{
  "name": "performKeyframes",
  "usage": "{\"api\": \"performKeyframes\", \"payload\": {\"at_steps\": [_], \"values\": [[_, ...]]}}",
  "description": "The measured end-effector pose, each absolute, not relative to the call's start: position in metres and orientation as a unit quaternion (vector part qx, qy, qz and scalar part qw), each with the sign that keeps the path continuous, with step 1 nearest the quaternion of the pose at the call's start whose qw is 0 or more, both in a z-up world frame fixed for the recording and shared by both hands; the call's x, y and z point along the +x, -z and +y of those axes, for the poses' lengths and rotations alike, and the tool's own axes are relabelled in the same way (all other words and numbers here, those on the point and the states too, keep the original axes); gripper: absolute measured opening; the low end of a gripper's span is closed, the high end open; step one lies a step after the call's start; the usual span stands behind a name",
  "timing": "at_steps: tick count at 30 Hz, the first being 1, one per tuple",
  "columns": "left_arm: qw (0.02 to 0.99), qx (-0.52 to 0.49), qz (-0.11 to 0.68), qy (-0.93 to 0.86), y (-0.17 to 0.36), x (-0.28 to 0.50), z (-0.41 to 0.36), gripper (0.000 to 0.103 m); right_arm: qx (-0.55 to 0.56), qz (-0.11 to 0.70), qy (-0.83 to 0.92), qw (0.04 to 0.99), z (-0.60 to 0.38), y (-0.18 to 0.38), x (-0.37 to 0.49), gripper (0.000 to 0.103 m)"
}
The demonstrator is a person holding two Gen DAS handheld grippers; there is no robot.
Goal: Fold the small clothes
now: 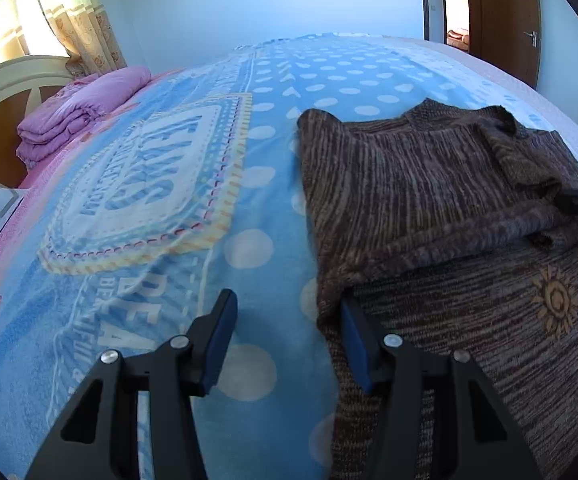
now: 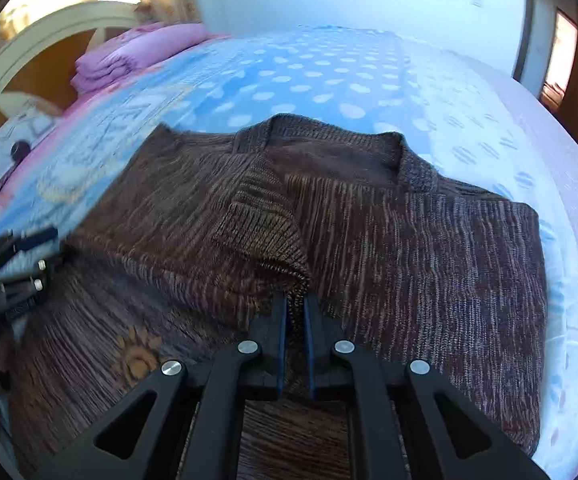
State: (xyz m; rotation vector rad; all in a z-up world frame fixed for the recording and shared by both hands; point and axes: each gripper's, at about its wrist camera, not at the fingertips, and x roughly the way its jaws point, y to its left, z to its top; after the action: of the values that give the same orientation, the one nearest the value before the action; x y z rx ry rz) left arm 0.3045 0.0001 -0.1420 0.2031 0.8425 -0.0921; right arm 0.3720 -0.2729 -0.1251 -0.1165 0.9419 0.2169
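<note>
The right gripper [image 2: 296,308] is clenched on the ribbed cuff [image 2: 265,220] of a sleeve, a thin pinch of knit caught between its blue pads. The left gripper [image 1: 289,320] stands released, half spread. One finger hovers over bare blanket; the other finger's blue pad [image 1: 355,340] lies against the cardigan's left border, tucked just under a folded flap, and nothing is pressed between the two.

The brown knitted cardigan [image 2: 429,248] lies spread flat on the near right part of the bed, close to its right edge, with the neckline pointing toward the far edge and a small sun motif [image 1: 555,300] on the near panel. One sleeve already lies folded across the chest.

Judging by its drape, the knit is soft, limp and fairly thick. It will sag and stretch from any single point of hold, and loose folds will slide on the fleecy blanket [image 1: 249,184]. The ribbed cuffs, hem and shoulder seams look like the firmest places to take it. A two-point hold along one border should carry a straight fold better than a pinch in the middle.

A folded pink quilt [image 1: 81,108] sits near the headboard [image 1: 5,80] at the far left corner, well apart.
</note>
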Motion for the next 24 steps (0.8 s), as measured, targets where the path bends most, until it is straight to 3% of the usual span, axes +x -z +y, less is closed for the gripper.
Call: {"api": "performKeyframes", "payload": {"at_steps": [1,2,3,11,12,13,15,19,24], "values": [[0.909,0.094,0.405,0.043,0.14,0.306,0.003,0.055,-0.061,0.45,-0.092,0.886,-0.274,0.123,0.372,0.037],[0.913,0.086,0.398,0.041,0.135,0.304,0.004,0.055,-0.062,0.448,-0.079,0.888,-0.276,0.12,0.373,0.071],[0.918,0.073,0.387,0.04,0.129,0.302,0.007,0.055,-0.057,0.441,-0.077,0.893,-0.278,0.116,0.371,0.078],[0.957,0.037,0.287,0.034,0.074,0.297,-0.006,0.055,-0.088,0.419,-0.112,0.897,-0.235,0.108,0.385,0.078],[0.957,0.041,0.285,0.031,0.073,0.297,-0.007,0.061,-0.112,0.427,-0.114,0.89,-0.226,0.115,0.39,0.078],[0.955,0.059,0.289,0.023,0.076,0.298,-0.013,0.067,-0.144,0.434,-0.099,0.884,-0.219,0.123,0.394,0.078],[0.944,0.091,0.315,0.029,0.091,0.304,-0.027,0.067,-0.17,0.431,-0.052,0.885,-0.226,0.131,0.404,0.078],[0.904,0.149,0.401,0.001,0.141,0.325,-0.037,0.068,-0.057,0.423,0.035,0.904,-0.304,0.111,0.409,0.078],[0.908,0.111,0.404,0.013,0.141,0.322,-0.023,0.073,0.003,0.423,0.122,0.898,-0.387,0.1,0.395,0.078]]}}
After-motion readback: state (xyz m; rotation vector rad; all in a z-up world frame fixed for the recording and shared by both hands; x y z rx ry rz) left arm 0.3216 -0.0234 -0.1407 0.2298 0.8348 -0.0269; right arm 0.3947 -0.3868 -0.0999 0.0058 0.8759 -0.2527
